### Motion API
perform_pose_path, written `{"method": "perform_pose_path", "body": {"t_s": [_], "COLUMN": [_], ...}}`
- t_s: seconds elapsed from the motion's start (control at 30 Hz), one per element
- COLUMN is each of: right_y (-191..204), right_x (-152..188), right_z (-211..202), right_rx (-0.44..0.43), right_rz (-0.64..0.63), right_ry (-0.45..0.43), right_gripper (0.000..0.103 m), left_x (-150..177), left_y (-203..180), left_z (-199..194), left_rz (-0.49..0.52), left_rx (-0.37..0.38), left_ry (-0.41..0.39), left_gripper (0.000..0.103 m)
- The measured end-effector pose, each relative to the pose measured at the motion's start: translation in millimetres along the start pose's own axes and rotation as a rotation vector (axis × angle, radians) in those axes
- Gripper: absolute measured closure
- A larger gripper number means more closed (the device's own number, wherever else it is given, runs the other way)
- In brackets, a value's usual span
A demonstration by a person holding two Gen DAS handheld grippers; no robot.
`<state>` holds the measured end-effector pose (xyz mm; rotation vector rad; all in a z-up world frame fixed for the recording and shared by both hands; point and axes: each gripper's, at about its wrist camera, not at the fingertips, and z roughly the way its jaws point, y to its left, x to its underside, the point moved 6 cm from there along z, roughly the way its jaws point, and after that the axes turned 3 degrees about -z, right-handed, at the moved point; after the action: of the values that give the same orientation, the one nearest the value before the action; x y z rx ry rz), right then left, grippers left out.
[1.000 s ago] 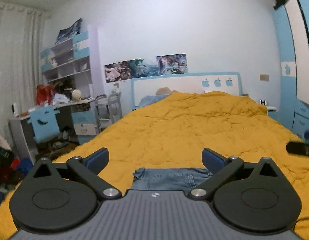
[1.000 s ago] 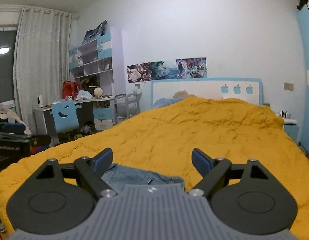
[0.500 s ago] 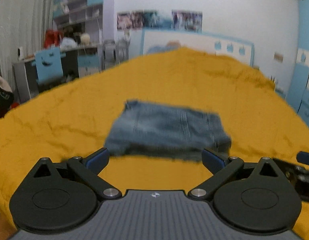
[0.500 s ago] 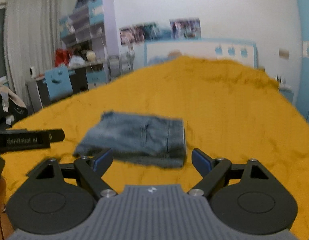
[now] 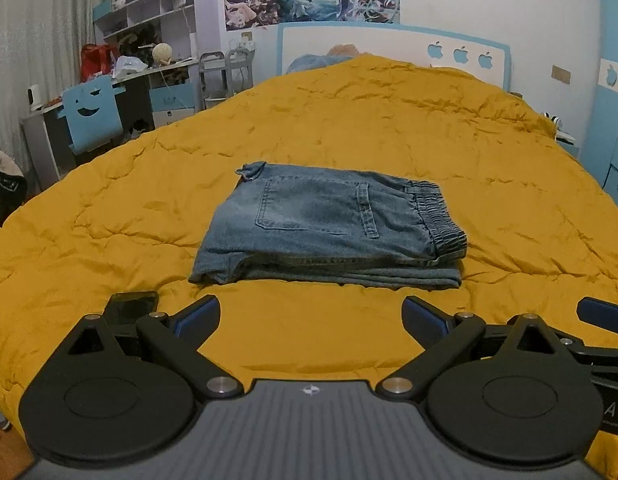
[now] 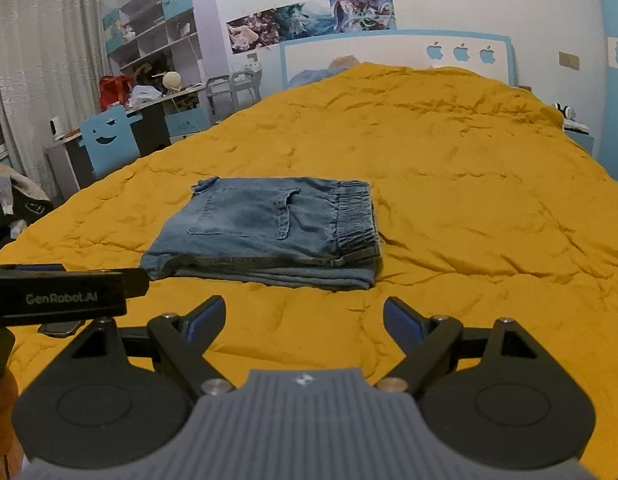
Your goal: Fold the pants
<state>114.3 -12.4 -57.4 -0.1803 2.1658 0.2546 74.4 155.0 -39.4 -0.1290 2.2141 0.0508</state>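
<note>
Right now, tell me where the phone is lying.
The phone lies flat on the yellow quilt, near its front edge, left of and nearer than the folded jeans. In the left wrist view it sits just beyond the left gripper.

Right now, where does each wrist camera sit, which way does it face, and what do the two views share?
Left wrist: on the left gripper, above the bed's foot, facing the headboard; its open fingers show, with the right gripper's tip at the right edge.
Right wrist: on the right gripper, facing likewise; its open fingers show, the left gripper's body at left.
Shared: folded jeans on the yellow quilt, a dark phone, desk and shelves.
</note>
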Motion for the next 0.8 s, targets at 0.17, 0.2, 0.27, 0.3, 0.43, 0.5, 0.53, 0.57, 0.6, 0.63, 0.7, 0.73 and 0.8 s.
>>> {"method": "perform_pose_path", "body": {"t_s": [0.17, 0.2, 0.27, 0.3, 0.43, 0.5, 0.53, 0.57, 0.6, 0.63, 0.7, 0.73, 0.8], "right_y": [-1, -2, -3, -3, -2, -1, -2, -2, -2, -3, -4, -4, -4], "right_x": [-4, -5, -6, -6, -8, -9, -9, -10, -11, -11, -10, -10, -10], "right_z": [-5, -5, -6, -6, -10, -12, -12, -13, -13, -13, -13, -13, -14], "right_rx": [-0.005, -0.005, -0.002, -0.001, 0.0, 0.001, 0.0, -0.001, -0.001, 0.0, 0.0, 0.0, -0.001], "right_rz": [0.0, 0.002, 0.002, 0.002, -0.008, -0.011, -0.008, -0.006, -0.005, -0.003, 0.0, 0.002, 0.002], "right_ry": [-0.018, -0.02, -0.026, -0.028, -0.038, -0.044, -0.046, -0.048, -0.049, -0.048, -0.048, -0.048, -0.048], "right_gripper": [0.021, 0.021, 0.021, 0.021, 0.021, 0.021, 0.021, 0.021, 0.021, 0.021, 0.021, 0.021, 0.021], "left_x": [-2, -3, -4, -4, -5, -6, -7, -8, -9, -9, -9, -9, -9], "left_y": [-3, -4, -3, -3, -3, -4, -5, -5, -5, -5, -5, -5, -5], "left_z": [-3, -4, -5, -5, -6, -8, -10, -10, -11, -11, -11, -12, -12], "left_rz": [0.022, 0.024, 0.024, 0.023, 0.023, 0.024, 0.025, 0.025, 0.025, 0.024, 0.025, 0.026, 0.027], "left_rx": [0.002, 0.004, 0.006, 0.007, 0.006, 0.008, 0.007, 0.006, 0.006, 0.005, 0.006, 0.007, 0.005], "left_ry": [-0.008, -0.009, -0.011, -0.011, -0.012, -0.015, -0.017, -0.018, -0.019, -0.019, -0.018, -0.018, -0.019], "left_gripper": [0.0, 0.0, 0.0, 0.0, 0.0, 0.0, 0.0, 0.0, 0.0, 0.0, 0.0, 0.0, 0.0]}}
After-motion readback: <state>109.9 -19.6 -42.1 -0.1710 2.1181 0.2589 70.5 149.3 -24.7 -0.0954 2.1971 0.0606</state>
